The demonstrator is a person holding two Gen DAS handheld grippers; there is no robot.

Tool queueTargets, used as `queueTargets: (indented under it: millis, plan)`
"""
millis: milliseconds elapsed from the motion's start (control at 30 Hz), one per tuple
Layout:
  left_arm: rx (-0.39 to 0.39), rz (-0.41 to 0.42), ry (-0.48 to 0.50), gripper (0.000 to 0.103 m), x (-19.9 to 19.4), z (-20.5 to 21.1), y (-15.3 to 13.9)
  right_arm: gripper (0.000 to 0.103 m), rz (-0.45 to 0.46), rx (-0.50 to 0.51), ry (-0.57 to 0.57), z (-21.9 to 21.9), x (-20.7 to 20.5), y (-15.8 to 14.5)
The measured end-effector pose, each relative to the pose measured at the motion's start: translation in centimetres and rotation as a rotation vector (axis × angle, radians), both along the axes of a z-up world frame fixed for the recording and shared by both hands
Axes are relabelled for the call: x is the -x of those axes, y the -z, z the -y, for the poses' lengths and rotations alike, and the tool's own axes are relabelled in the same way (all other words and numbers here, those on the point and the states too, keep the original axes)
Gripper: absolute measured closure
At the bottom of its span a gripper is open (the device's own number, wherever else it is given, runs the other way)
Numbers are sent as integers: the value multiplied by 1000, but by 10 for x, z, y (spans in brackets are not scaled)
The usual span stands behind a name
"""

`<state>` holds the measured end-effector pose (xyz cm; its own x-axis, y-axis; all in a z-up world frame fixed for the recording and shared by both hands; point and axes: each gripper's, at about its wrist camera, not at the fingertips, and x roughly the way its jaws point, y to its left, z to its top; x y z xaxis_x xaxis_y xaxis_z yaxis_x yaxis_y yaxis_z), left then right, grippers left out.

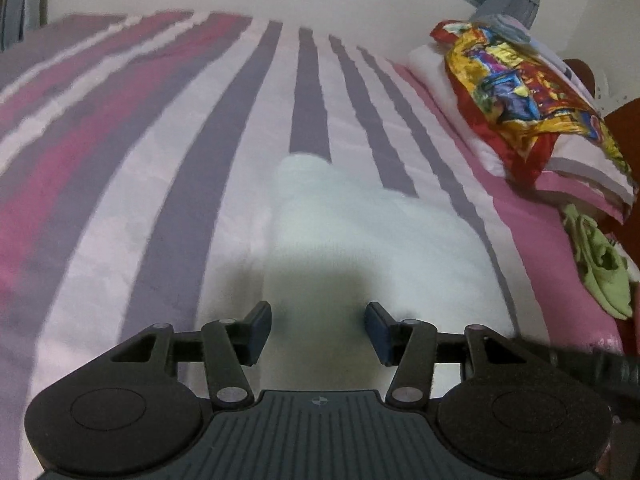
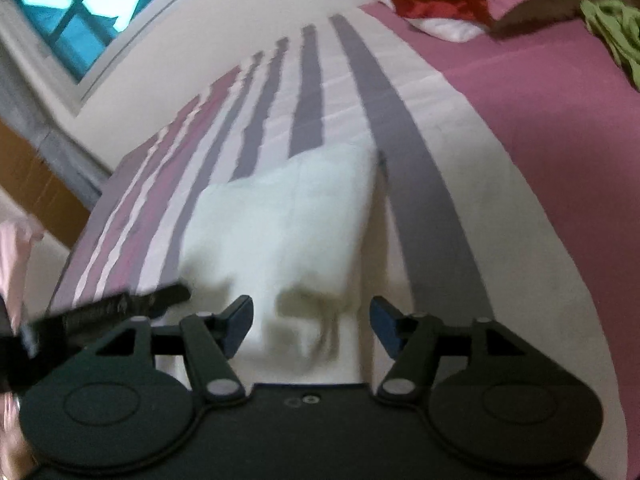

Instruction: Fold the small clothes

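A small white cloth garment (image 1: 360, 240) is lying flat on the bed's striped purple, pink and white cover (image 1: 168, 152). The left gripper (image 1: 318, 330) and the right gripper (image 2: 311, 324) are both hanging just above its near edge, jaws standing apart and holding nothing. A crumpled light green cloth (image 1: 600, 268) is sitting off by the pillows.

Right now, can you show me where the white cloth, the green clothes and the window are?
white cloth (image 2: 280, 216): right wrist view, middle of its flat top.
green clothes (image 1: 600, 264): left wrist view, middle of the crumpled heap.
window (image 2: 80, 12): right wrist view, on a blue pane.
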<state>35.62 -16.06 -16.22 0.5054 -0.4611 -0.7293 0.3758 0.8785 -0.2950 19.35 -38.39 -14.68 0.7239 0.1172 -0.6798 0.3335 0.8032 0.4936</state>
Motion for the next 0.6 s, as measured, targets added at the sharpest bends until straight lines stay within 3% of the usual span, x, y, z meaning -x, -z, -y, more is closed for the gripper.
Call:
queueTargets:
  millis: [67,200,333,433,467,567,600]
  plan:
    - [-21,7,6,52,-2,5,6,39,-4,-32,11,7,-13,6]
    - [30,-19,-31,52,-8,-2,10,58,-39,5,-34,0,-37,17]
    - [47,-8,-44,52,-6,1,9,81,-13,193,-73,-23,-47,8]
    - [71,-4,-53,52,-3,1,7,85,105,359,-108,-41,-41,-18]
    - [71,-2,-50,52,-2,2,8,85,107,378,-130,-41,-41,-21]
    - [38,19,-29,50,4,6,14,87,12,396,-106,-24,-43,-4]
    - [16,28,-21,39,6,8,16,90,-31,429,-81,-20,-44,4]
